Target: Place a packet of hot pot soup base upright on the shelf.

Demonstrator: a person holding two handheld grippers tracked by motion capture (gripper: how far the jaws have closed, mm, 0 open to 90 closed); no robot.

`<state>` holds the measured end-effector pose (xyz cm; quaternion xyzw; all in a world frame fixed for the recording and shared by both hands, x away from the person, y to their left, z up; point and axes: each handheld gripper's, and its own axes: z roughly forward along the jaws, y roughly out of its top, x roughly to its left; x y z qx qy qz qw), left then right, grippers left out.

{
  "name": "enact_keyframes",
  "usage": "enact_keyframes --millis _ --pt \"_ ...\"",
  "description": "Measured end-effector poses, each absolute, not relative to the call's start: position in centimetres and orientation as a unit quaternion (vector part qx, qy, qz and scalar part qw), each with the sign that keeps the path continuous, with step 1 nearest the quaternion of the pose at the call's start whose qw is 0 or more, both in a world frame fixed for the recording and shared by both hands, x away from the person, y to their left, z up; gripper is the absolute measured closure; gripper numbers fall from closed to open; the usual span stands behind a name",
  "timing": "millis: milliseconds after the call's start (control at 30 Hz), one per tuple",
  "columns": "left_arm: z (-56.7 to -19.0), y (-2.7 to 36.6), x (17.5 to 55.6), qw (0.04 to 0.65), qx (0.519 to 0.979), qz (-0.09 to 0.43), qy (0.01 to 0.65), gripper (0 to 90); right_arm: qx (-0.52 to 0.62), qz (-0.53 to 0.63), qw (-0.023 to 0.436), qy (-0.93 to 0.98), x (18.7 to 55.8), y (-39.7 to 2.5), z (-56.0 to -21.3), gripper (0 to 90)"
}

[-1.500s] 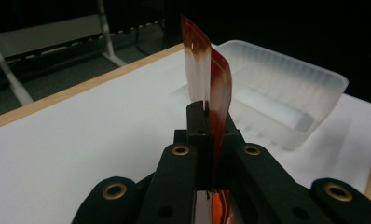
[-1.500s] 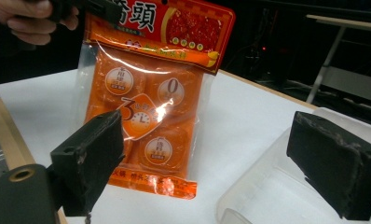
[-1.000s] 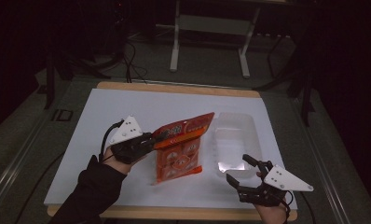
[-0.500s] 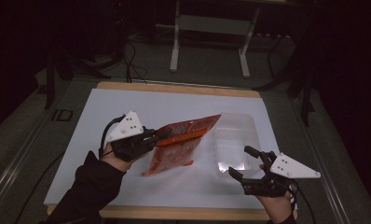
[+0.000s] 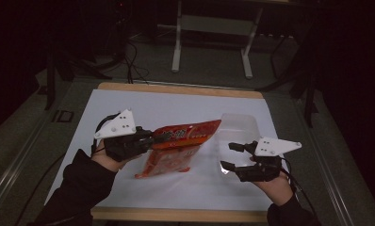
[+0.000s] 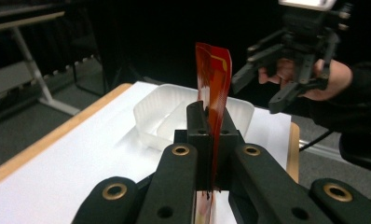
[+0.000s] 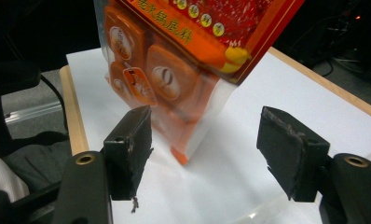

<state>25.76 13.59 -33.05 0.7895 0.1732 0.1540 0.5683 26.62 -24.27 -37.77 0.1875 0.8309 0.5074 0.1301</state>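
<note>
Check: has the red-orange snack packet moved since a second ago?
Yes. The red-orange snack packet, clamped in the left gripper, has been lifted off the white table mat, its top edge swung toward the clear plastic tray.

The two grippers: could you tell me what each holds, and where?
The left gripper pinches the orange packet by its top edge; the right gripper is open, holding nothing.

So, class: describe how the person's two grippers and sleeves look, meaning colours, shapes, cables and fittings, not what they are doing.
Each gripper, left gripper and right gripper, is black with two blocky jaws, brass-ringed pivot holes on the linkage arms and a pale grey three-cornered plate on top. A black cable loops from the left one. Both forearms wear dark sleeves.
</note>
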Motion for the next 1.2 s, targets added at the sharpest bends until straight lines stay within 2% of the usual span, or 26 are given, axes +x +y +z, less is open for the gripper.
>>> enact_keyframes --millis 133,400,667,767,933,1033,1067,1133,1167,1200 --pt "-32.7 13.8 25.4 0.576 0.787 0.154 0.158 90.0 0.193 0.504 0.119 0.833 27.4 -23.3 -37.5 26.5" --pt "-32.2 14.2 25.5 0.615 0.771 0.11 0.123 90.0 0.181 0.519 0.085 0.831 27.9 -22.4 -37.5 20.5" --pt "-32.0 13.5 25.0 0.623 0.773 0.093 0.071 90.0 0.139 0.516 0.068 0.842 28.0 -21.3 -37.5 21.8" --pt "-31.9 13.1 24.9 0.622 0.775 0.089 0.065 90.0 0.111 0.524 0.041 0.843 27.9 -20.9 -37.5 27.6" --pt "-32.0 12.2 24.8 0.621 0.777 0.08 0.062 89.9 0.068 0.511 0.042 0.856 27.2 -19.8 -37.9 36.1" --pt "-32.0 12.0 24.7 0.62 0.778 0.078 0.063 89.9 0.056 0.503 0.032 0.862 27.2 -19.6 -38.4 46.1" --pt "-32.1 11.9 24.7 0.62 0.778 0.076 0.063 89.9 0.055 0.497 0.021 0.866 27.3 -19.6 -38.5 52.1" --pt "-32.2 11.9 24.8 0.62 0.779 0.075 0.064 89.9 0.046 0.488 0.01 0.872 27.2 -19.5 -38.8 55.0" --pt "-32.2 11.9 24.8 0.619 0.78 0.071 0.065 89.9 0.044 0.484 0.006 0.874 27.2 -19.5 -38.9 62.9" --pt "-32.2 11.9 24.8 0.617 0.781 0.075 0.066 89.9 0.04 0.479 0.001 0.877 27.2 -19.5 -39.0 66.9"
